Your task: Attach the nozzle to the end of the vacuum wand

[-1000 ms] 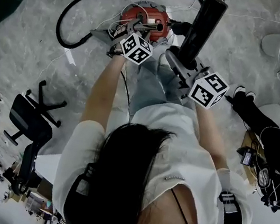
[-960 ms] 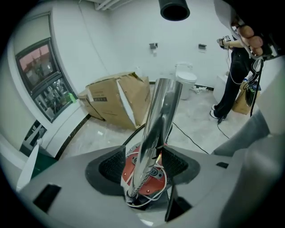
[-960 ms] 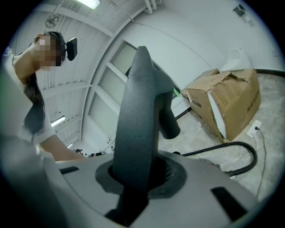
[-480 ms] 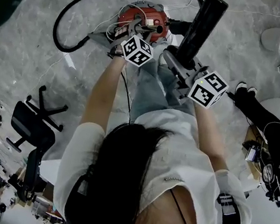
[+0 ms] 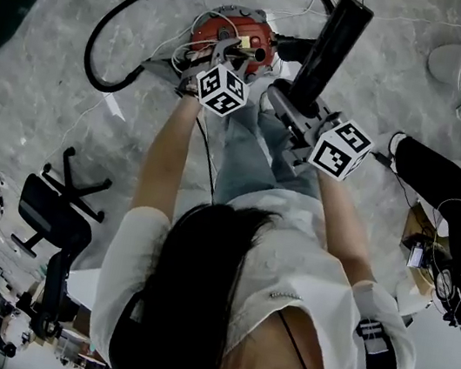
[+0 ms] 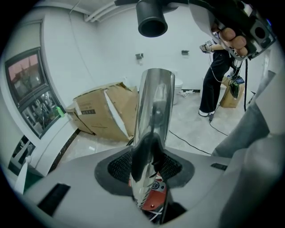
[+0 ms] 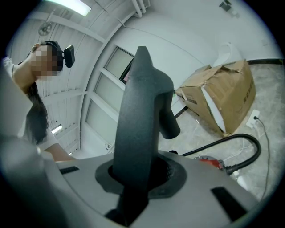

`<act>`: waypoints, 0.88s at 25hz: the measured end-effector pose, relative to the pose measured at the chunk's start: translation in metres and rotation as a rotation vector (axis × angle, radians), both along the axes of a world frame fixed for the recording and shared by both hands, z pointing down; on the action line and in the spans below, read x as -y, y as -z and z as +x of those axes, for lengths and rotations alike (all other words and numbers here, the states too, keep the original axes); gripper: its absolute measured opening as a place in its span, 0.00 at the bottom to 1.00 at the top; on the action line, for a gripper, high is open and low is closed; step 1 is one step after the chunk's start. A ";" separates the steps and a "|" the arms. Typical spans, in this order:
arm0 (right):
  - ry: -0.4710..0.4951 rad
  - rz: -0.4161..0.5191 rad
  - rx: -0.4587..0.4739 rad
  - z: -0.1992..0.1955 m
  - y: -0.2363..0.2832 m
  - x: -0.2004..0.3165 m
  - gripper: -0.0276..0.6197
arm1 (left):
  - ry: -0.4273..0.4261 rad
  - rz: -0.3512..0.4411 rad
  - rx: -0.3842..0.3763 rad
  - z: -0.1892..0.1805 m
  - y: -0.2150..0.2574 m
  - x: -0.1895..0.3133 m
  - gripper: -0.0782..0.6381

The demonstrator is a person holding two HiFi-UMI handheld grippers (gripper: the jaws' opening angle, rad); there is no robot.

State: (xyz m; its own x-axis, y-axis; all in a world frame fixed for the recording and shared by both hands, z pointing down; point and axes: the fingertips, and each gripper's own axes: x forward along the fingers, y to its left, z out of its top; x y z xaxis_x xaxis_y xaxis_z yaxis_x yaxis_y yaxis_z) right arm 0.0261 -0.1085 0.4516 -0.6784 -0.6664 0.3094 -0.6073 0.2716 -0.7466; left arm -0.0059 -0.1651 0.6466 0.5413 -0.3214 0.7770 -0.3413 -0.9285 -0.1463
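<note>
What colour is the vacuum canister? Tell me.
Vacuum canister is red; head view shows it best.

wand: shiny chrome | nozzle: matte black | vacuum body: red | hose: black | floor: mottled grey, kinda marble-y | box: plain brown cardboard | shirt: white

Hose, canister across open floor

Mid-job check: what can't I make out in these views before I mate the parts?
Wand lower end: left gripper view, behind the left gripper's jaws, which have just been closing round it.
Nozzle body: left gripper view, cut by the top edge.
Wand: right gripper view, not in frame.
</note>
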 end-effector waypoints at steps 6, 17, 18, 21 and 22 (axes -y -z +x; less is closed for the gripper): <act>-0.016 -0.014 0.076 -0.003 -0.005 0.008 0.17 | -0.012 0.021 -0.026 0.000 0.001 0.002 0.30; 0.012 -0.091 0.288 -0.008 -0.024 0.009 0.17 | -0.018 0.033 -0.054 0.000 0.003 0.002 0.30; 0.030 -0.098 0.303 -0.009 -0.025 0.008 0.17 | -0.021 0.030 -0.052 -0.001 0.003 0.001 0.30; 0.060 -0.108 0.324 -0.011 -0.028 0.006 0.17 | -0.031 0.026 -0.055 -0.002 0.005 0.000 0.30; 0.059 -0.117 0.343 -0.011 -0.029 0.006 0.17 | -0.031 0.025 -0.057 -0.003 0.007 0.000 0.30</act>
State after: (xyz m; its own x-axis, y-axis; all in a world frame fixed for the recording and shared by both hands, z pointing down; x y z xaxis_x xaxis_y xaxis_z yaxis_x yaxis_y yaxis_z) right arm 0.0152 -0.1147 0.4802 -0.7924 -0.5962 0.1290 -0.3019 0.1995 -0.9322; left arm -0.0088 -0.1648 0.6400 0.5946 -0.3227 0.7364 -0.3207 -0.9351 -0.1508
